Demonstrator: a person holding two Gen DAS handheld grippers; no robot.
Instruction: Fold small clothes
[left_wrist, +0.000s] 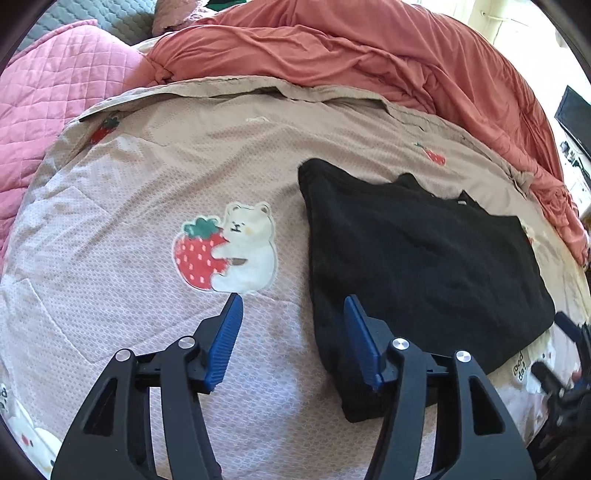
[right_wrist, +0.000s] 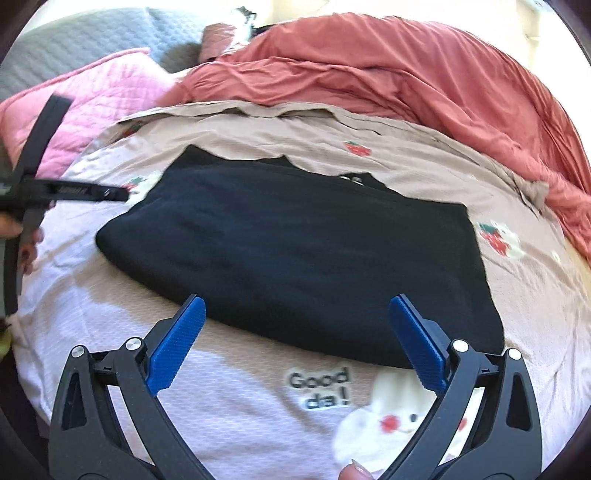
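A black garment (left_wrist: 417, 266) lies folded flat on the beige bedspread (left_wrist: 155, 184); it also shows in the right wrist view (right_wrist: 295, 254). My left gripper (left_wrist: 293, 306) is open and empty, its right finger over the garment's near left edge, its left finger over the bedspread. My right gripper (right_wrist: 297, 306) is open wide and empty, just in front of the garment's near edge. The left gripper's body shows at the left of the right wrist view (right_wrist: 44, 192). The right gripper's body shows at the right edge of the left wrist view (left_wrist: 569, 373).
A rumpled orange-red duvet (left_wrist: 369, 51) lies heaped along the far side and right of the bed. A pink quilted pillow (left_wrist: 55, 96) sits at the far left. A bear-and-strawberry print (left_wrist: 225, 247) marks the bedspread left of the garment.
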